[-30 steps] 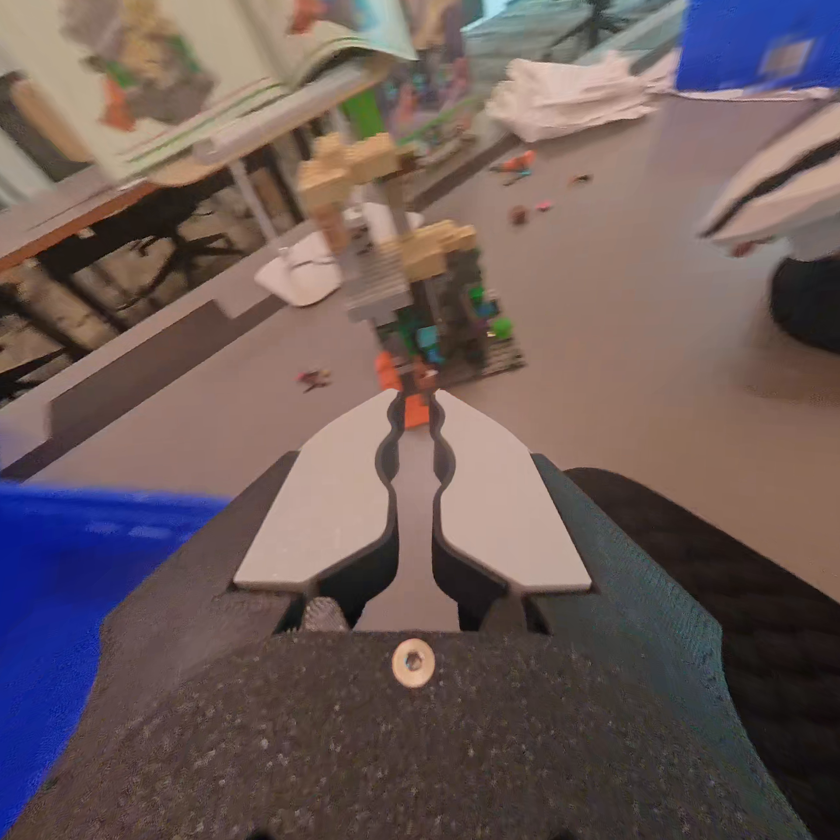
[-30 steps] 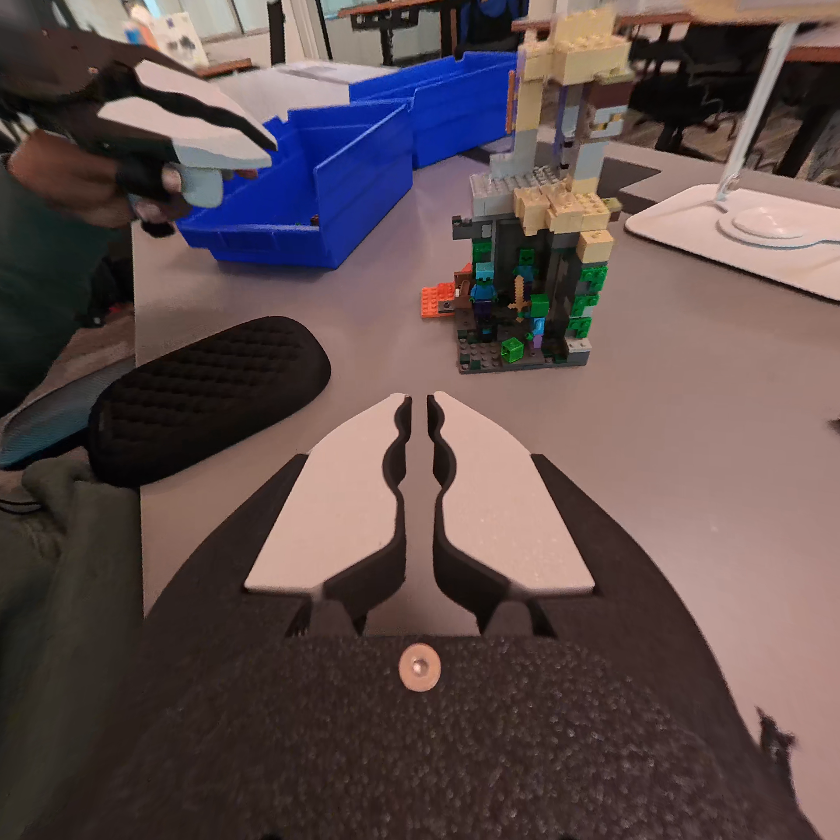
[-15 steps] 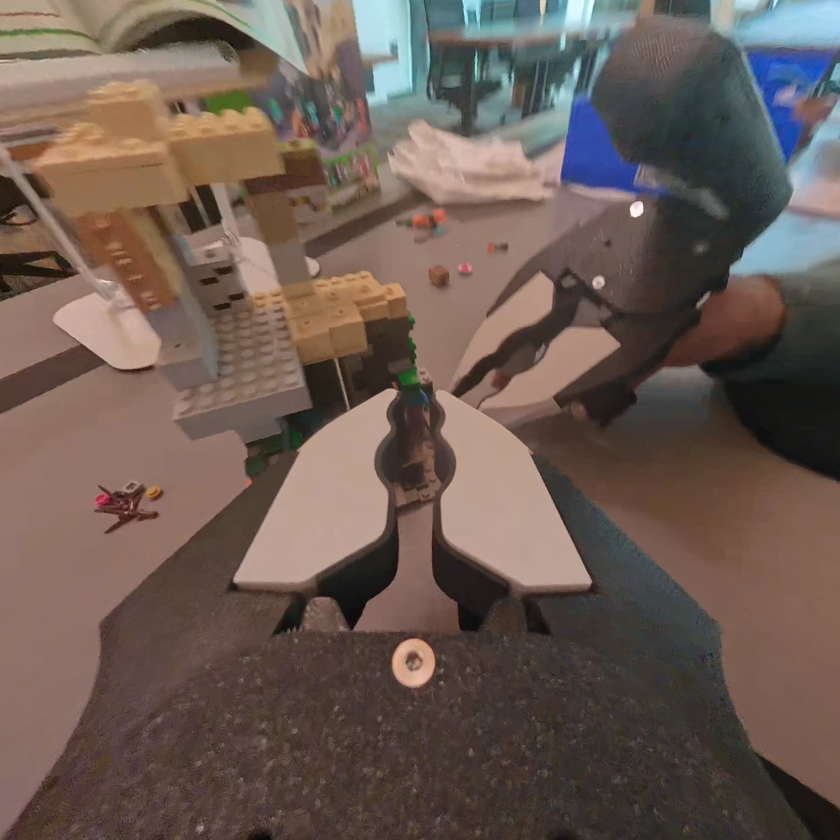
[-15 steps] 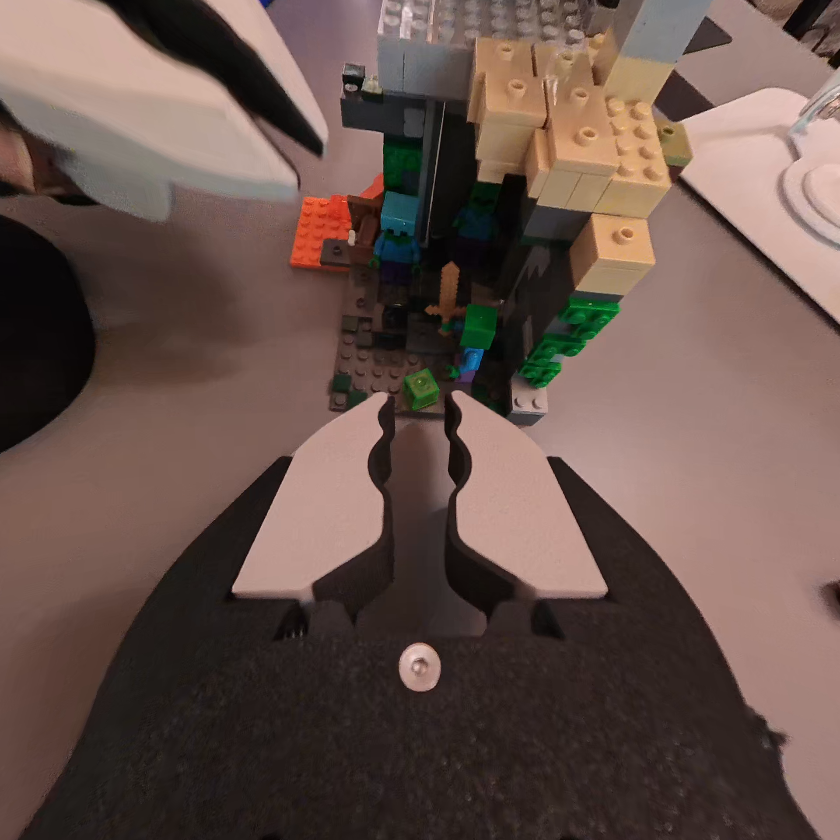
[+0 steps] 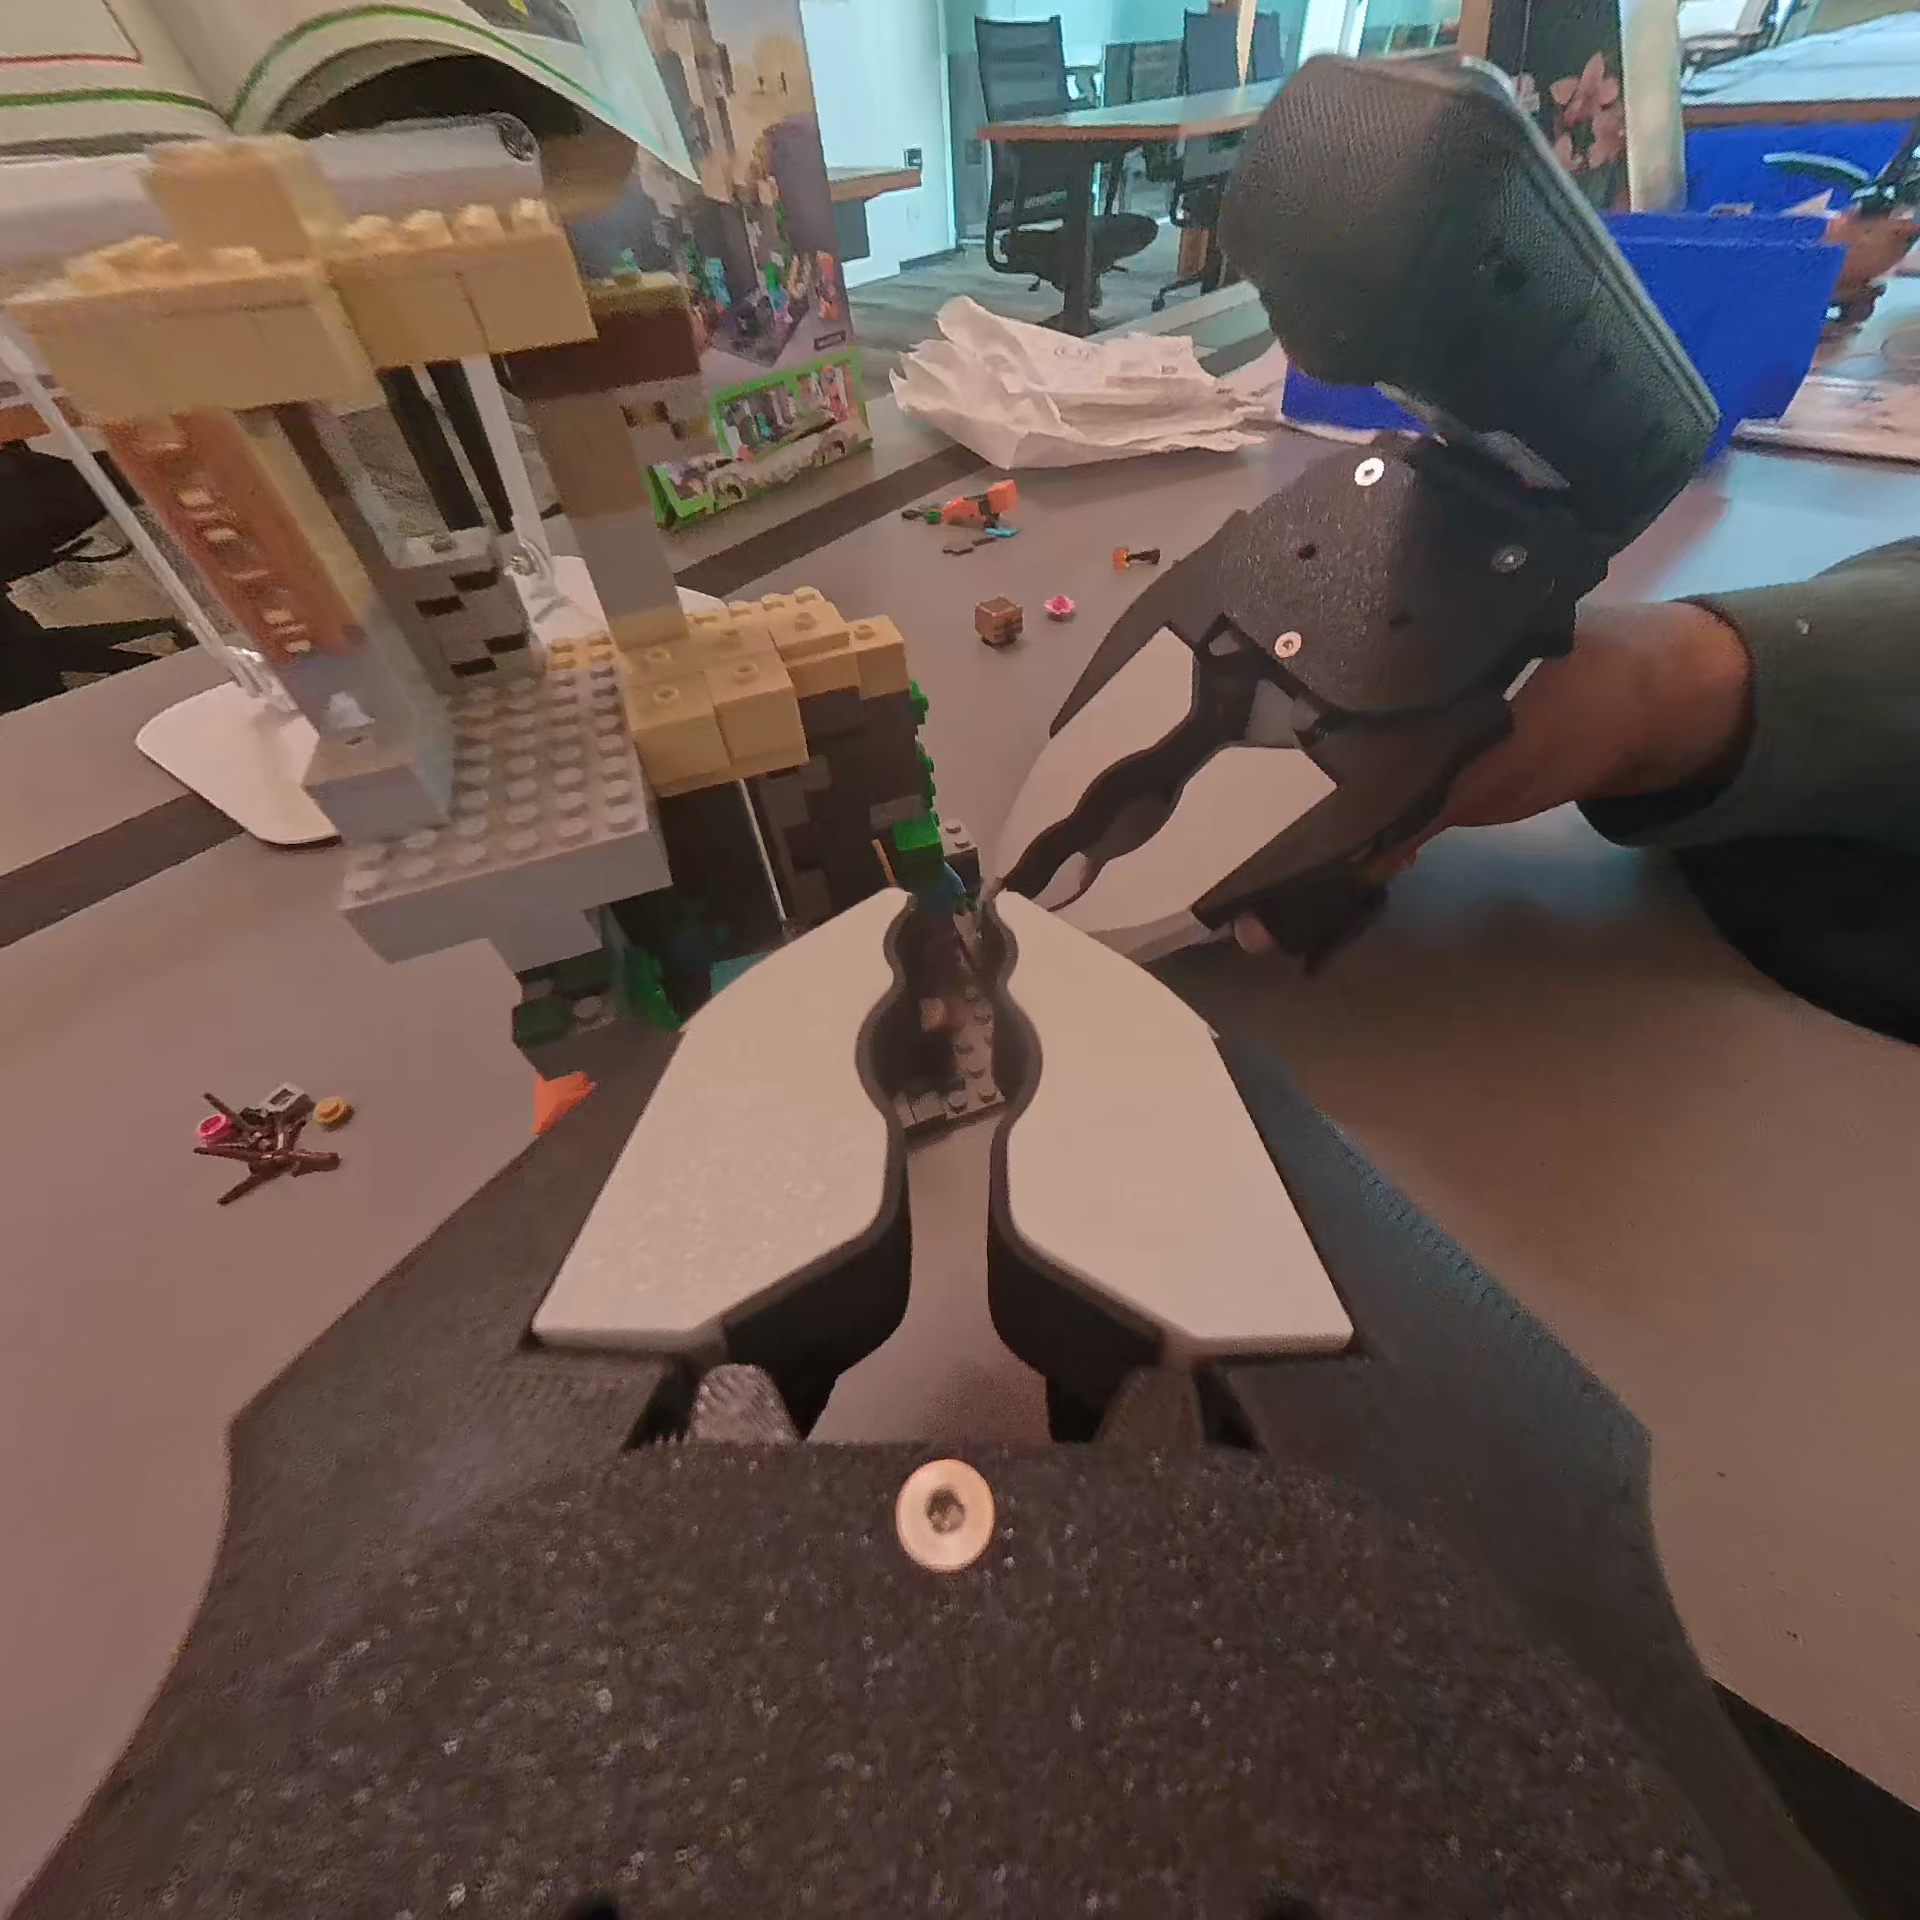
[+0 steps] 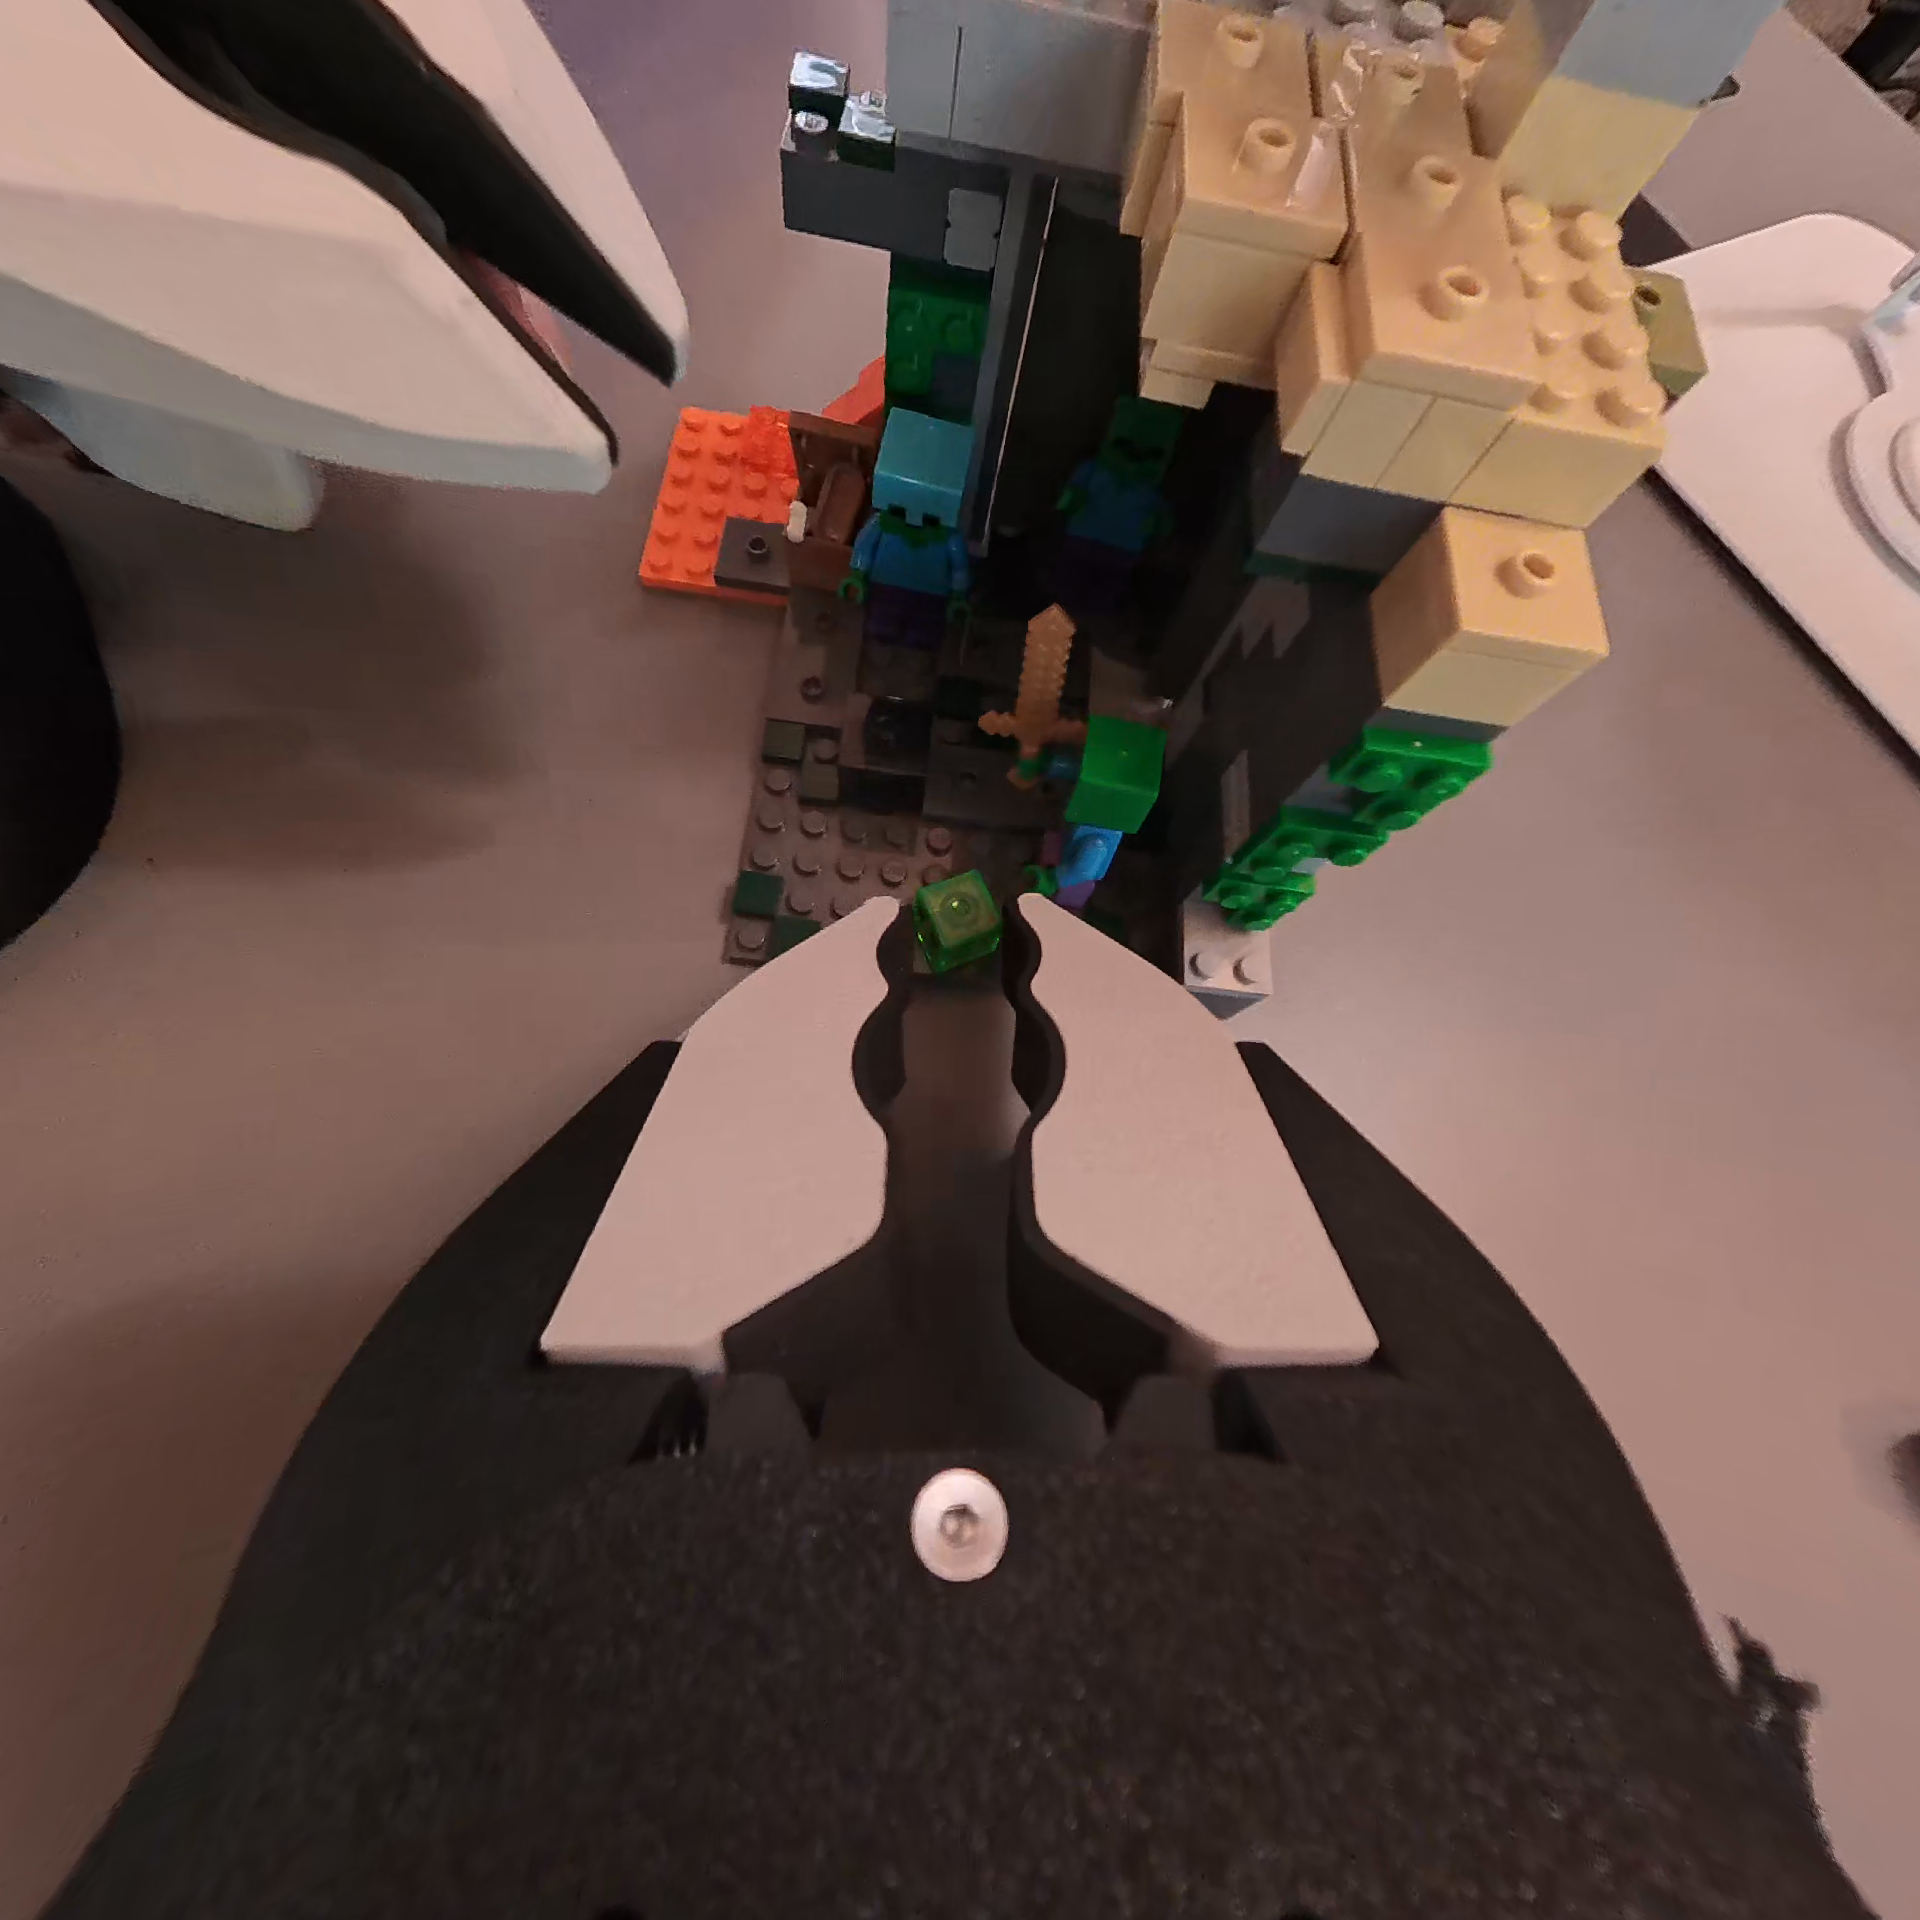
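At the brick model, both tools, right and left, sit released, level.

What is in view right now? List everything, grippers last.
brick model: one, tan, grey, green, table centre
clear green cube: one, on model's base, between right fingertips
zombie figure: one, blue-green, inside model
orange plate: one, model's left side
loose small parts: pile, dark and pink, on table
set box: one, behind model
blue bin: one, far right
left gripper: open, at model's base
right gripper: open, around cube
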Demonstrator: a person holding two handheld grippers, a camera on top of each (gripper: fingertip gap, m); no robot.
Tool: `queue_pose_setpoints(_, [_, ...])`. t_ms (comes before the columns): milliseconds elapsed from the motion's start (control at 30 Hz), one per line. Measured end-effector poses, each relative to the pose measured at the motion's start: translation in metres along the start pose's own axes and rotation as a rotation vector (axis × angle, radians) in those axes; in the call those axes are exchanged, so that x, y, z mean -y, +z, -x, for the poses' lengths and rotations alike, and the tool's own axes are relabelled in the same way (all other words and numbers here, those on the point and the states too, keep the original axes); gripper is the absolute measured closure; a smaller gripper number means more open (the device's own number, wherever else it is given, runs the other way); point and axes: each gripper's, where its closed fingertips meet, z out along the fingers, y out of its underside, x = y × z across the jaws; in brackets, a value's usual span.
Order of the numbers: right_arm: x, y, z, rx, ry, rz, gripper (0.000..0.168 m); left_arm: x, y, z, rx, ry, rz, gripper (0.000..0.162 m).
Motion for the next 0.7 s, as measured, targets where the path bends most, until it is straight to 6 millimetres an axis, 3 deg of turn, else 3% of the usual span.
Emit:
queue_pose_setpoints(233, [0.000,-0.003,0.003,0.004,-0.020,-0.012,0.155,-0.005,0.005,-0.015,-0.036,0.072,0.028,0.153])
queue_pose_setpoints(433, [0.000,-0.004,0.008,0.022,-0.035,-0.012,0.155,-0.021,0.012,-0.030,-0.081,0.165,0.115,0.153])
queue_pose_setpoints(700, [-0.002,-0.006,0.012,0.002,-0.102,0.015,0.155,-0.043,0.017,-0.033,-0.074,0.252,0.269,0.156])
